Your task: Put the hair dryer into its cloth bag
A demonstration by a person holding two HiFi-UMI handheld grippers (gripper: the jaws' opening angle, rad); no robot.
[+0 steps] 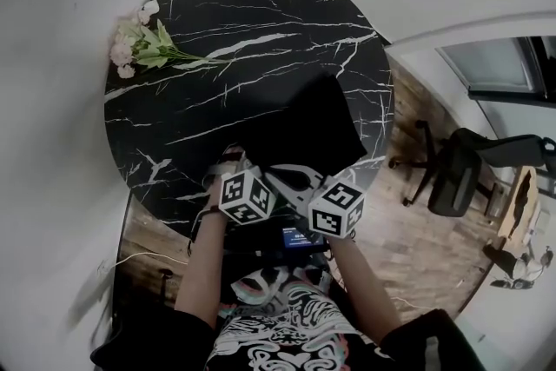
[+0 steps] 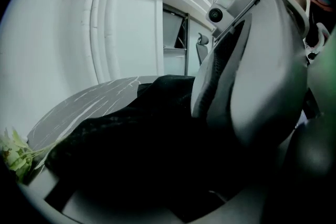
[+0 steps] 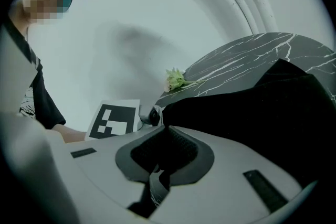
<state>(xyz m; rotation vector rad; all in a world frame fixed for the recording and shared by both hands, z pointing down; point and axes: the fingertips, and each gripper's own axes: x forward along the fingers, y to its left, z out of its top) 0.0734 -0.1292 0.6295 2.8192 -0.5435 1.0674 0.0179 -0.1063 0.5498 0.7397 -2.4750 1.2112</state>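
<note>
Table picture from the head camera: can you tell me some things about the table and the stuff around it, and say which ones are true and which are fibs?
1. The table is round and black with white veins. True.
2. The flowers lie on top of the cloth bag. False: they lie at the table's far left edge, well apart from the bag.
3. The cloth bag is black. True.
4. The office chair stands on the table. False: it stands on the wooden floor beside the table.
5. The right gripper has its jaws wide open. False: its jaws are shut, with the bag's cloth pinched between them.
</note>
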